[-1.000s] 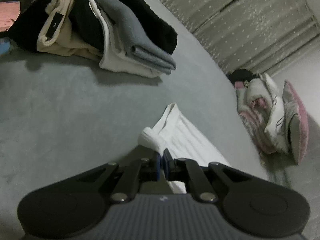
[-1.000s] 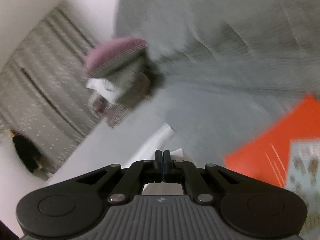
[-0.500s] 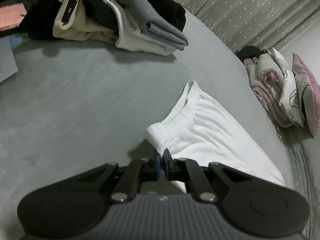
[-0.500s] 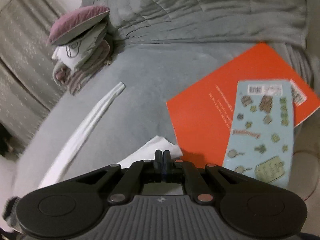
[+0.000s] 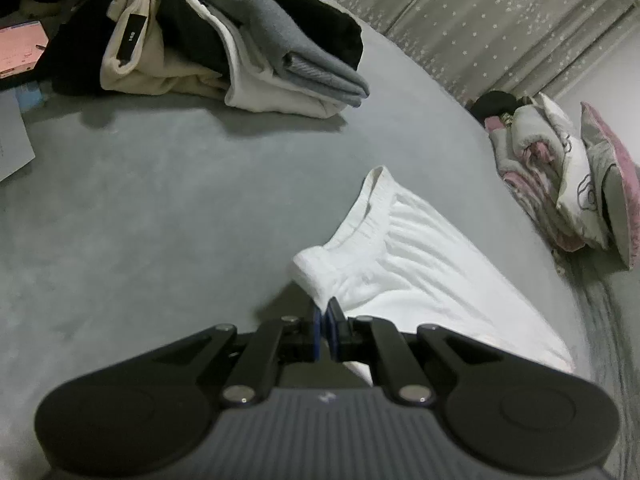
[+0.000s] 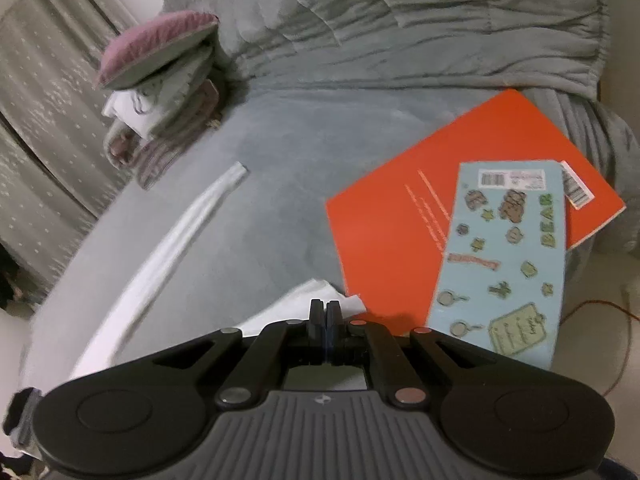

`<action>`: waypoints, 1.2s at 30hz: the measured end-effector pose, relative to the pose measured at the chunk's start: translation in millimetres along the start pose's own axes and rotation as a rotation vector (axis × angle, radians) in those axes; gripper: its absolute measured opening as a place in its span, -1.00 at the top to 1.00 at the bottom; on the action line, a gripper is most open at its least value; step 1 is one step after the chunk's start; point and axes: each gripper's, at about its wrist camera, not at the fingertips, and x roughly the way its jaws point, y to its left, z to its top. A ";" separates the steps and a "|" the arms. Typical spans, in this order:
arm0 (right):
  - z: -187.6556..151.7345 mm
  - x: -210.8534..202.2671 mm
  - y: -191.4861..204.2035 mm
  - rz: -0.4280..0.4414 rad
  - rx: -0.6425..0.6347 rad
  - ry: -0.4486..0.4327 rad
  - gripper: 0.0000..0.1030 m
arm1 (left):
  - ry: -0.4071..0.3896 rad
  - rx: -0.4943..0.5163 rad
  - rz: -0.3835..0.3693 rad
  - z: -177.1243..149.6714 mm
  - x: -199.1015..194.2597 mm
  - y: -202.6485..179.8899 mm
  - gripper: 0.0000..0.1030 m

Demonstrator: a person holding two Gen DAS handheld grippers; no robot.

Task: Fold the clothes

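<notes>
An orange booklet (image 6: pixel 400 216) is lying on the grey bed (image 6: pixel 280 184), with a light-blue sticker sheet (image 6: pixel 508 256) resting partly on top of it. A pink-edged pillow (image 6: pixel 156 46) is sitting on bundled bedding (image 5: pixel 532 176) near the dotted curtain (image 5: pixel 500 20).

The room was dim, lit softly from above, and both pictures looked grainy with washed-out colour. In the left wrist view the stack of folded clothes (image 5: pixel 256 48) cast a soft shadow toward the near side, and a small shadow sat under the white garment (image 5: pixel 400 264), whose brightest folds were nearly blown out. The right wrist view was slightly smeared; print on the light blue sheet (image 6: pixel 508 256) was fuzzy. Fisheye bending curved the curtains (image 5: pixel 500 16) and the bed edge, with dark corners at the far edges.
</notes>
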 end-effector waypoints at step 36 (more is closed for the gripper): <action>36.0 57.7 56.4 -0.032 -0.113 -0.006 0.63 | -0.114 0.301 0.041 9.8 13.3 -87.0 0.01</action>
